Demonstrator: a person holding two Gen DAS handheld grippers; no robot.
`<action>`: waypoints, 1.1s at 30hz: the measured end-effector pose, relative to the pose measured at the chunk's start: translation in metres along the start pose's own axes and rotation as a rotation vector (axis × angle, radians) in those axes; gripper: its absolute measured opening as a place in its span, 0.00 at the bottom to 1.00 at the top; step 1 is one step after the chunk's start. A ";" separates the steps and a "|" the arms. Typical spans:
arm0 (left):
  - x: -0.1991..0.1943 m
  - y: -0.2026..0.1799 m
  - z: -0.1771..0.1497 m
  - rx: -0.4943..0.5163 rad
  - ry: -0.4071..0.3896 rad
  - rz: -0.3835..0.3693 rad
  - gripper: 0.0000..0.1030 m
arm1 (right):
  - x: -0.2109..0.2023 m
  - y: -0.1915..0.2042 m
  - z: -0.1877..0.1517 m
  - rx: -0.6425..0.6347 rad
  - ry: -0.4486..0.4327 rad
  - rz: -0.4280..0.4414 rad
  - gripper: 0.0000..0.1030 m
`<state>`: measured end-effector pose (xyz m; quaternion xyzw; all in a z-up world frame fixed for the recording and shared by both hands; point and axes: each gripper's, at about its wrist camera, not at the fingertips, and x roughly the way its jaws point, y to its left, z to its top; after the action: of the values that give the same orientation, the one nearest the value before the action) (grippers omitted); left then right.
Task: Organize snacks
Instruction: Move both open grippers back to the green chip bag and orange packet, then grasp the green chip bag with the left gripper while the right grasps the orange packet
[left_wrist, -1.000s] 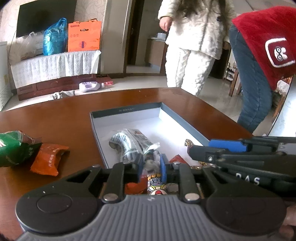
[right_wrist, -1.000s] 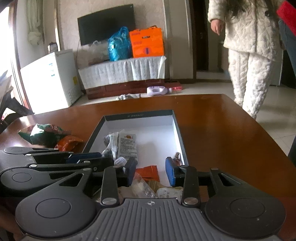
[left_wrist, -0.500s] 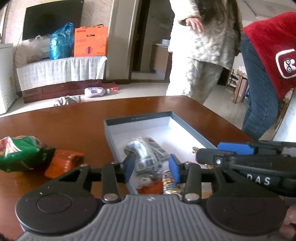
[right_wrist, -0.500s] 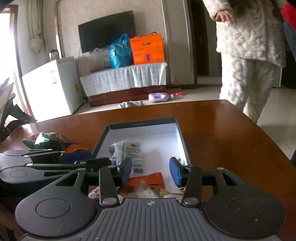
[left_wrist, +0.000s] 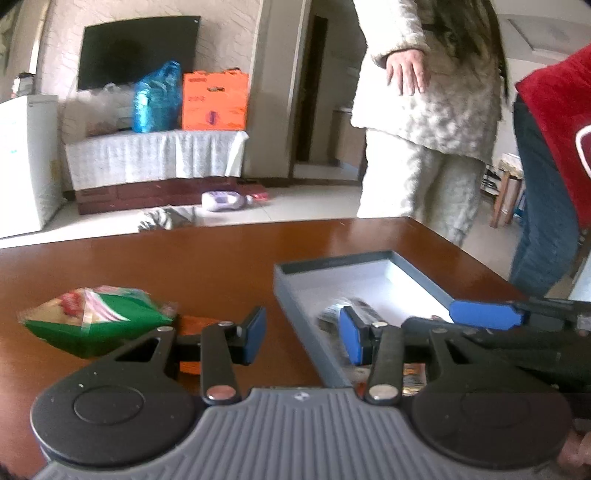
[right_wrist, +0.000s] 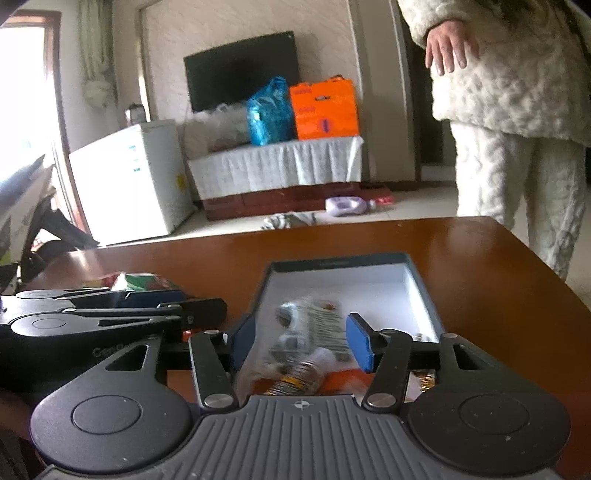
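Observation:
A grey box (left_wrist: 332, 263) with a white inside lies on the brown table, with several snack packets in its near end. My left gripper (left_wrist: 302, 339) is open and holds nothing, and its pads straddle the box's left wall. Left of it lie a green snack bag (left_wrist: 96, 321) and an orange packet (left_wrist: 190, 326), half hidden by a finger. My right gripper (right_wrist: 302, 343) hangs over the box (right_wrist: 421, 291), its jaws opening, with nothing pressed between the pads. Below it lie a silver printed packet (right_wrist: 314, 323) and a striped one (right_wrist: 299, 380). Each view shows the other gripper side-on: the right (left_wrist: 432, 319), the left (right_wrist: 203, 302).
A person in white quilted clothes (left_wrist: 436, 122) stands just past the table's far edge. A second person in a red top and jeans (left_wrist: 543, 206) is at the right. A white fridge (right_wrist: 129, 181), a cloth-covered cabinet and a bottle (right_wrist: 347, 205) on the floor lie beyond.
My left gripper has let go of a small packet in the box, opened, risen and swung left. The right gripper's jaws have widened and it has lifted. The person in white stepped closer.

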<state>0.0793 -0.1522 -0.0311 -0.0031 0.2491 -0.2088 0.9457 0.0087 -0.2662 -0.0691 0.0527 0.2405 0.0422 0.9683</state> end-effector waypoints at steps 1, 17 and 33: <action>-0.004 0.006 0.002 -0.001 -0.006 0.010 0.42 | 0.000 0.003 0.001 -0.005 0.001 0.008 0.57; -0.047 0.103 0.000 0.073 -0.005 0.140 0.49 | 0.028 0.070 0.002 -0.076 0.051 0.090 0.59; -0.054 0.143 0.000 0.124 -0.019 0.216 0.85 | 0.060 0.104 -0.003 -0.089 0.102 0.111 0.61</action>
<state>0.0927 0.0001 -0.0214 0.0804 0.2254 -0.1209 0.9634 0.0542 -0.1568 -0.0861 0.0209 0.2842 0.1089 0.9523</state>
